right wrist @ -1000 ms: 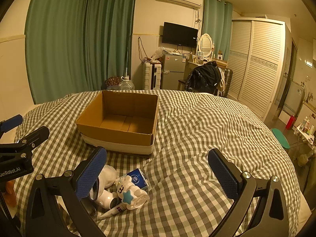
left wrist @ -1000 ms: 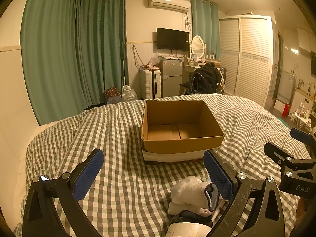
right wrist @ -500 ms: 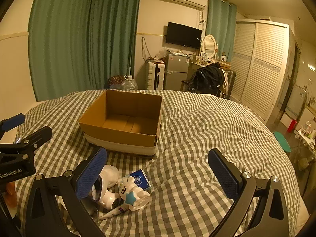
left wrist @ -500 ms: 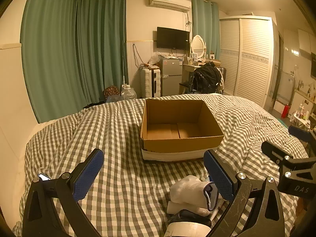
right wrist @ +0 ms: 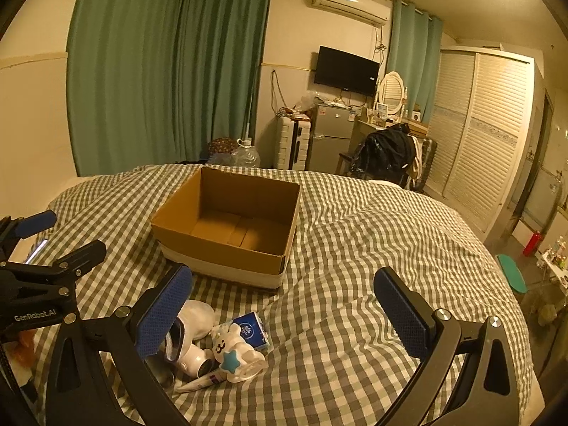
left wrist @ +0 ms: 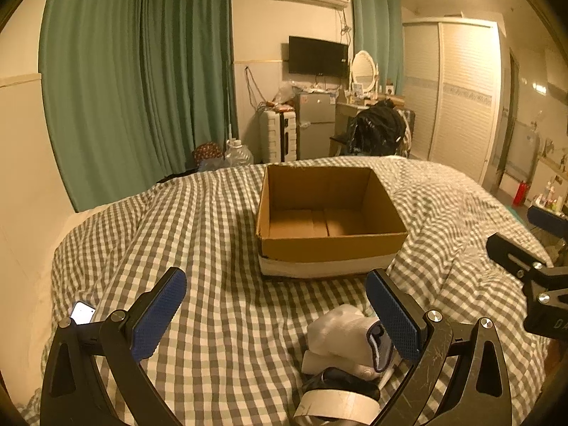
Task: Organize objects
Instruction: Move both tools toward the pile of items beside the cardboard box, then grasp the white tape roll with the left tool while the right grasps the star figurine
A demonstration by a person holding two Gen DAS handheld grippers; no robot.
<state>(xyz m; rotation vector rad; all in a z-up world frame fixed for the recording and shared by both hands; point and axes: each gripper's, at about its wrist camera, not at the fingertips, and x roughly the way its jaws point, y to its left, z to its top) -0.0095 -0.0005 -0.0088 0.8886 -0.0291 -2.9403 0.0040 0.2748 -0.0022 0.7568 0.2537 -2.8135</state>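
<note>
An open, empty cardboard box [left wrist: 328, 213] [right wrist: 227, 227] sits mid-bed on the checked duvet. A small pile lies in front of it: white socks [left wrist: 337, 333] [right wrist: 197, 317], a blue tissue pack [right wrist: 250, 330], a white bunny toy with a blue star [right wrist: 234, 355], a tube [right wrist: 198, 383] and a tape roll [left wrist: 333, 404]. My left gripper [left wrist: 273, 312] hovers open just left of the pile, its right finger over the socks. My right gripper [right wrist: 284, 312] is open too, with the pile under its left finger. Neither holds anything.
A phone [left wrist: 82, 313] lies on the duvet at the left. The bed [right wrist: 390, 266] drops off on the right toward the floor. Beyond it stand a suitcase [left wrist: 278, 136], a small fridge [left wrist: 316, 124], a chair with dark clothes [left wrist: 376, 131] and a wardrobe [left wrist: 458, 99].
Both grippers have edged slightly forward toward the box. The pile and the box lie where they were, and both grippers stay open.
</note>
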